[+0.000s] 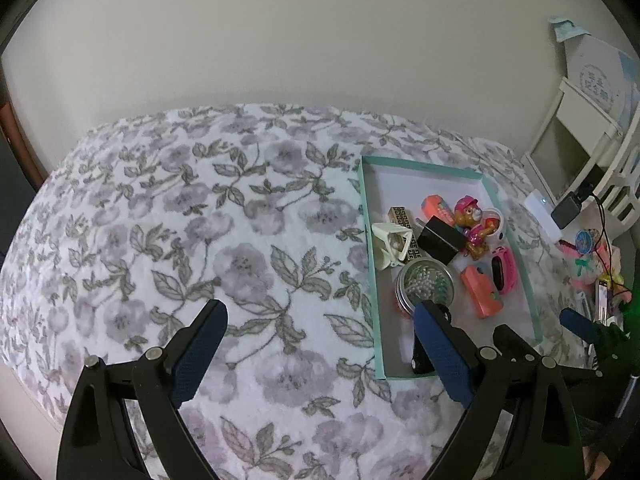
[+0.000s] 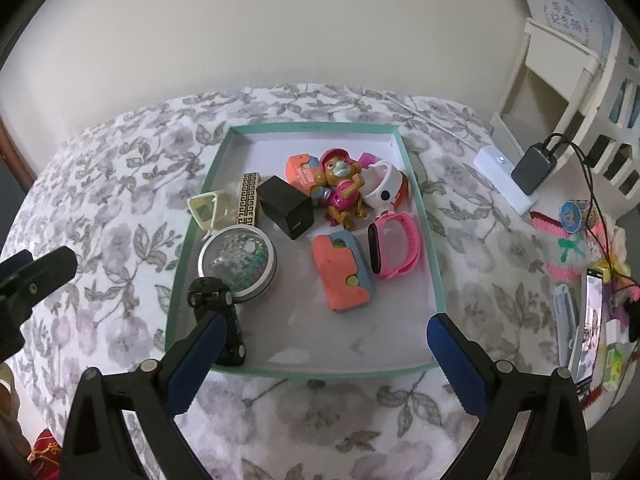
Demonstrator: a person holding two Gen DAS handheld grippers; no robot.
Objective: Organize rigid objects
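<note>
A shallow teal-rimmed box (image 2: pixel 316 126) lies on the floral blanket (image 1: pixel 200 220). It holds a round clear-lidded tin (image 2: pixel 240 260), a black cube charger (image 2: pixel 286 206), a toy dog in pink (image 2: pixel 340 188), a pink watch (image 2: pixel 394 244), a white watch (image 2: pixel 386 188), two orange toys (image 2: pixel 342 276) and a black toy car (image 2: pixel 234 334) in the near left corner. My right gripper (image 2: pixel 326 322) is open above the box's near edge, with nothing between its fingers; the car lies just beside its left finger. My left gripper (image 1: pixel 320 308) is open and empty over the blanket, left of the box (image 1: pixel 368 240).
A white shelf unit (image 2: pixel 560 80) stands at the right by the wall. Near it on the blanket lie a white device (image 2: pixel 502 178), a grey power bank (image 2: pixel 532 170) with cables, a phone (image 2: pixel 590 320) and several small toys. The blanket's edge curves away at the left.
</note>
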